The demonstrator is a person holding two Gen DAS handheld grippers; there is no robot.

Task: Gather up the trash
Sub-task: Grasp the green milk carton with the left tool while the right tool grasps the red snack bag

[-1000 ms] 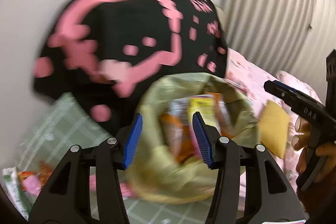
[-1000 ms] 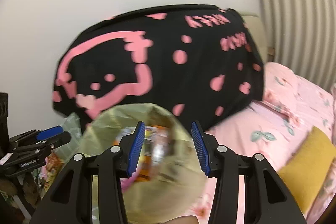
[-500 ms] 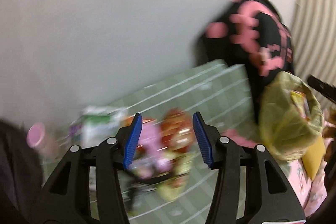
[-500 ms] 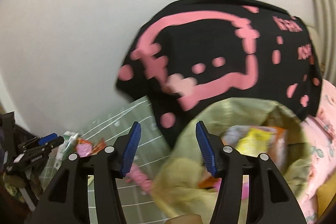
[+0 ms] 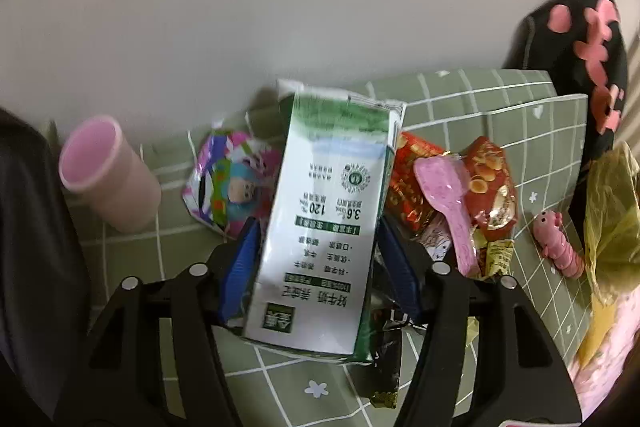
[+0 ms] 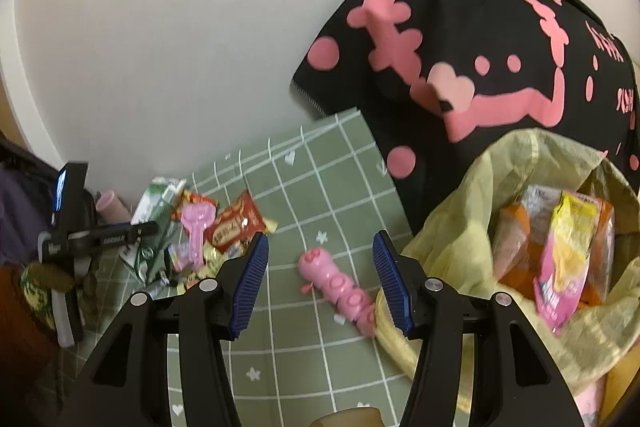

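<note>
A green-and-white milk carton [image 5: 328,211] lies on the green checked cloth [image 5: 472,107] between the blue pads of my left gripper [image 5: 318,267]; the jaws stand wide on either side of it, and I cannot tell if they touch it. Snack wrappers [image 5: 486,187] and a pink plastic spoon [image 5: 444,195] lie to its right. My right gripper [image 6: 320,279] is open and empty above a pink caterpillar toy [image 6: 336,283]. The yellow-green trash bag [image 6: 520,227], holding several wrappers, stands at the right; it also shows in the left wrist view [image 5: 612,211].
A pink cup [image 5: 108,175] lies on its side at the left by the white wall. A black cushion with pink print [image 6: 480,47] leans against the wall behind the bag. A colourful foil packet [image 5: 232,183] lies left of the carton.
My left gripper has swung left from the trash bag to the litter pile and now straddles the milk carton. My right gripper has turned left, so the bag sits at its right.
</note>
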